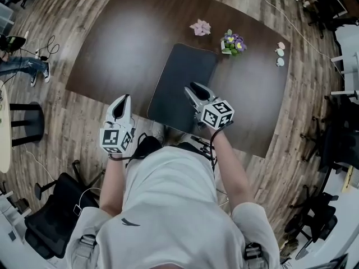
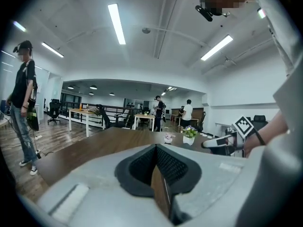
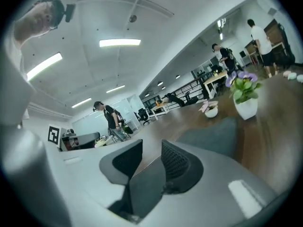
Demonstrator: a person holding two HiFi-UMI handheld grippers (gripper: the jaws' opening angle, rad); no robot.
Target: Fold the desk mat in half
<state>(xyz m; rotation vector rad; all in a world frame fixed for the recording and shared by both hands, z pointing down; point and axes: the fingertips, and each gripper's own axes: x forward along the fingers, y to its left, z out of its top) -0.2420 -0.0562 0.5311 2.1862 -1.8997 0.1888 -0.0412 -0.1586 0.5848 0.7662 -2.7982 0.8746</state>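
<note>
A dark grey desk mat (image 1: 182, 83) lies flat and unfolded on the brown table (image 1: 112, 49), its near end at the table's front edge. My right gripper (image 1: 193, 88) hovers over the mat's near right part. In the right gripper view its jaws (image 3: 151, 148) stand apart, and the mat (image 3: 213, 136) stretches ahead of them and shows through the gap. My left gripper (image 1: 122, 101) is off the mat, at the table's near edge to the left. Its pads (image 2: 155, 148) meet at the tips with nothing between them.
A small potted plant (image 1: 233, 42), a pink paper flower (image 1: 200, 27) and two little pale objects (image 1: 280, 54) sit beyond the mat. Office chairs (image 1: 53, 217) and cables surround the table. A person (image 2: 23, 103) stands off to the left.
</note>
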